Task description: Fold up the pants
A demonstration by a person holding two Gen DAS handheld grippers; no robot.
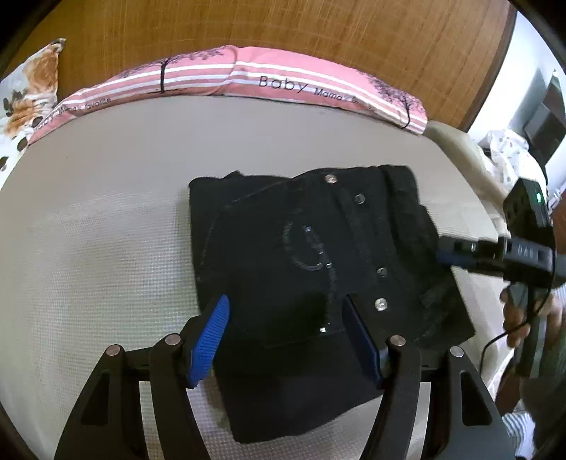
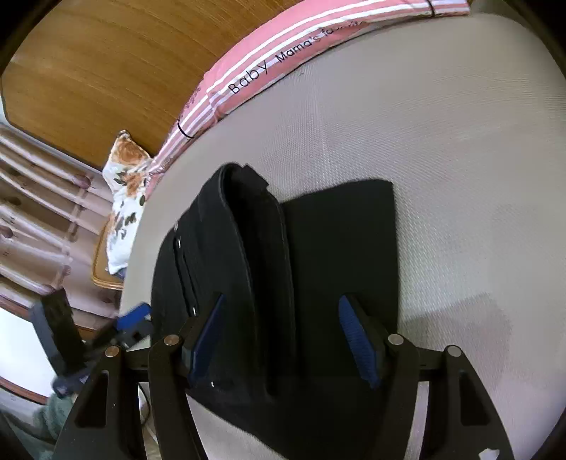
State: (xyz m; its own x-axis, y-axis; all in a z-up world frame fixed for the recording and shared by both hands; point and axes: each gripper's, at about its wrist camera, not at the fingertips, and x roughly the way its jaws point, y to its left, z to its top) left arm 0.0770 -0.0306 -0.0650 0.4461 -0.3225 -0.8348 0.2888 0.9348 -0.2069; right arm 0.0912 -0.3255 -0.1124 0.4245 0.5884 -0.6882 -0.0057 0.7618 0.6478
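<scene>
Black pants (image 1: 311,254) with metal studs lie folded into a compact bundle on the beige mattress (image 1: 106,219). My left gripper (image 1: 286,311) is open and hovers over the near edge of the bundle, holding nothing. In the right wrist view the pants (image 2: 283,254) show the thick folded waistband edge on top. My right gripper (image 2: 283,311) is open above that side, empty. The right gripper (image 1: 456,253) also shows in the left wrist view at the bundle's right edge. The left gripper (image 2: 132,318) shows in the right wrist view at the left edge.
A pink striped pillow (image 1: 247,74) lies along the wooden headboard (image 1: 283,24). A floral cushion (image 1: 32,92) sits at the far left corner. The mattress edge (image 1: 470,159) drops off at right, with white cloth (image 1: 506,148) beyond. Curtains (image 2: 35,212) hang beside the bed.
</scene>
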